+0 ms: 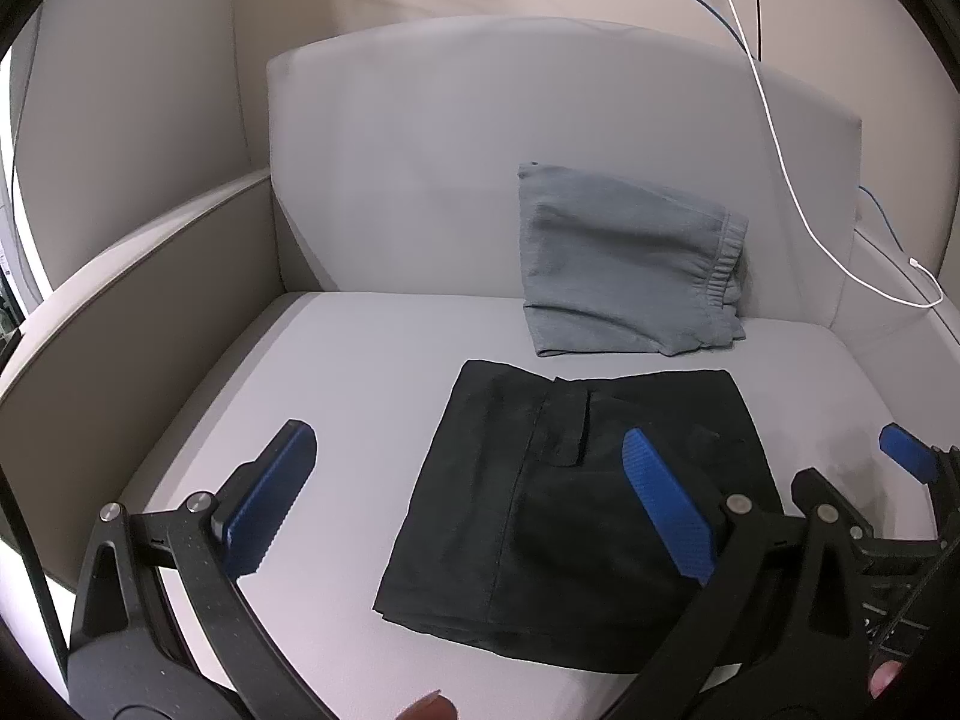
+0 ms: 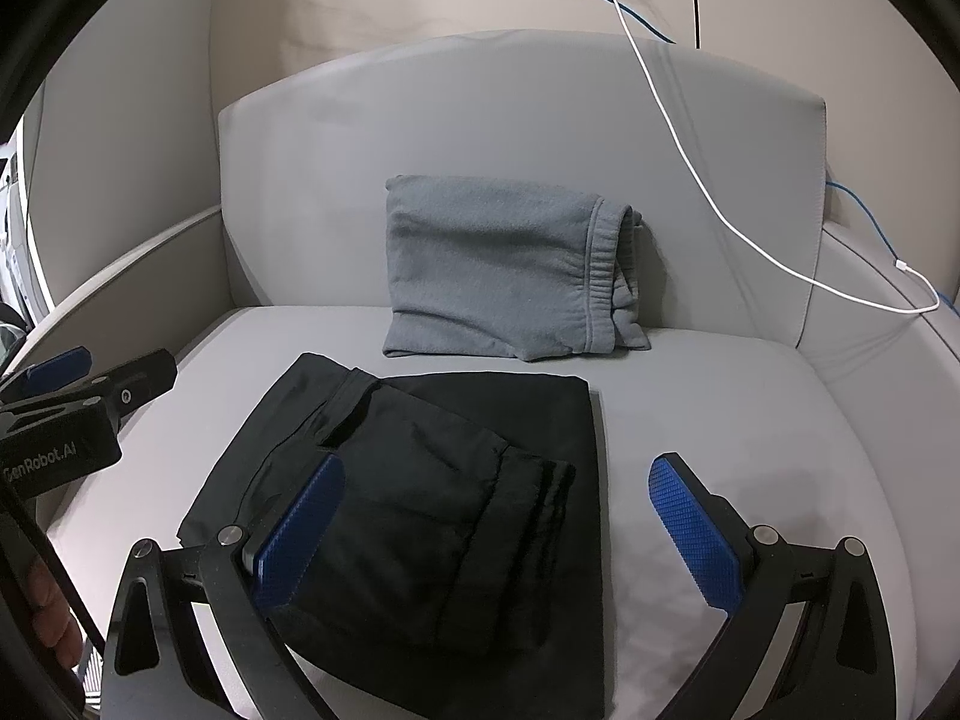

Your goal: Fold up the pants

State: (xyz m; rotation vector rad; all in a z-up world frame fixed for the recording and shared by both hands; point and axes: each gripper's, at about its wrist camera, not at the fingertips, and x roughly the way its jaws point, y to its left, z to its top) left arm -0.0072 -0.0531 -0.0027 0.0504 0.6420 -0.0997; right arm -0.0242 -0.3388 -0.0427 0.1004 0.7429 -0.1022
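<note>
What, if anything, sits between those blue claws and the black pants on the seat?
Nothing visible. The black pants lie uncovered below the open left gripper and right gripper; the folded grey pants lean against the backrest behind.

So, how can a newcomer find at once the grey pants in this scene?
Look at the pale armchair. On its seat lie two folded garments; the grey pants are the farther one, leaning against the backrest. Unlike the black pants in front, they are light grey with a ribbed elastic waistband.

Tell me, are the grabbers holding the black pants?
No. Both the left gripper and right gripper have open jaws above the folded black pants, holding nothing.
</note>
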